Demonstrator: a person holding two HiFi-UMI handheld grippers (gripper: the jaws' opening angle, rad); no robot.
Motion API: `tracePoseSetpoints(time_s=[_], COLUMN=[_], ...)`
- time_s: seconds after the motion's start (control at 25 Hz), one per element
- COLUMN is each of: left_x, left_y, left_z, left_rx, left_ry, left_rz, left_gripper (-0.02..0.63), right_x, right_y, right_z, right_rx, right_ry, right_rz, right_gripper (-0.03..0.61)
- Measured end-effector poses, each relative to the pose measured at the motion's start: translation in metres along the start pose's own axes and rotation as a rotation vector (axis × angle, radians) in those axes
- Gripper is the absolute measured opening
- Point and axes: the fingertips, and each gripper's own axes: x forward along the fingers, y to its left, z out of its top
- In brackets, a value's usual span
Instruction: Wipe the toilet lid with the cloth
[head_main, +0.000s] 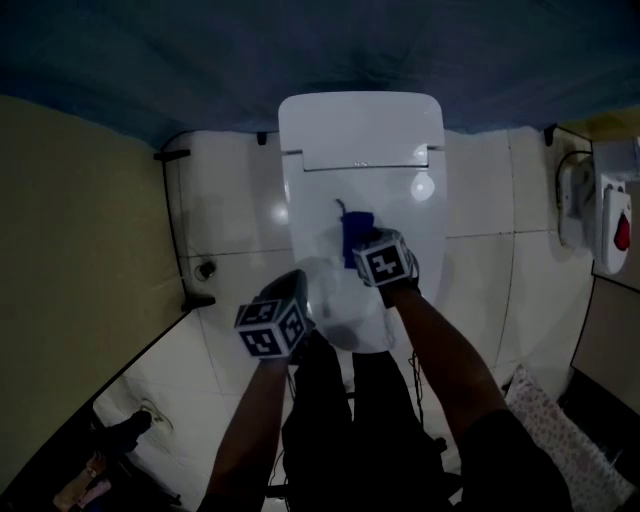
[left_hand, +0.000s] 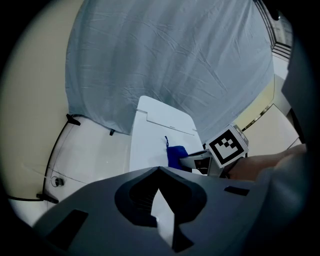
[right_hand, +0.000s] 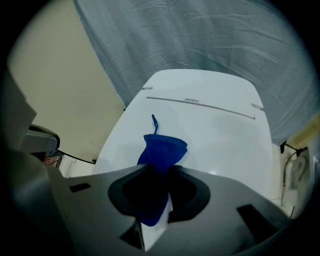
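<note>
A: Head view: cloth (head_main: 352, 236) half hidden under right gripper (head_main: 368, 248). Lid (head_main: 320, 200) front blocked by left gripper (head_main: 295, 295).
B: Clutter (head_main: 95, 470) bottom-left is too dark to identify and cut by the edge.

toilet lid (head_main: 400, 215): smooth glossy plastic
cloth (right_hand: 162, 150): soft matt knit
floor tiles (head_main: 235, 200): glossy, smooth
sheet (left_hand: 175, 60): creased matt fabric

Legible text: none | white plastic toilet lid (head_main: 400, 210): tiny mark by hinge, unreadable | white wall dispenser (head_main: 612, 205): red drop symbol | black-and-white marker cubes (head_main: 385, 262): square patterns only
</note>
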Motion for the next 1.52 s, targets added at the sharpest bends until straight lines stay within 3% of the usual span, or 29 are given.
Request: tracePoseSetpoints(time_s=[0.44, 0.96, 1.32, 1.52], left_x=[0.018, 0.018, 0.001, -0.018], left_y=[-0.037, -0.064, -0.054, -0.037], left_z=[-0.008, -0.035, -0.043, -0.040], left_rx=[0.049, 0.064, 0.040, 0.015], left_ry=[0.026, 0.051, 0.031, 0.004], left_rz=[-0.012, -0.041, -0.046, -0.038], left_gripper=[0.002, 0.002, 0.002, 0.002], right_x=[-0.025, -0.052, -0.072, -0.090], right_y=[-0.091, -0.165, -0.182, -0.129], right_z=[-0.029, -0.078, -0.105, -0.082], right_rx=[0.083, 0.155, 0.152, 0.156], right_ry=[-0.024, -0.014, 0.023, -0.093], right_rz=[-0.071, -0.179, -0.281, -0.206], right_gripper=[0.080, 0.080, 0.078, 0.078])
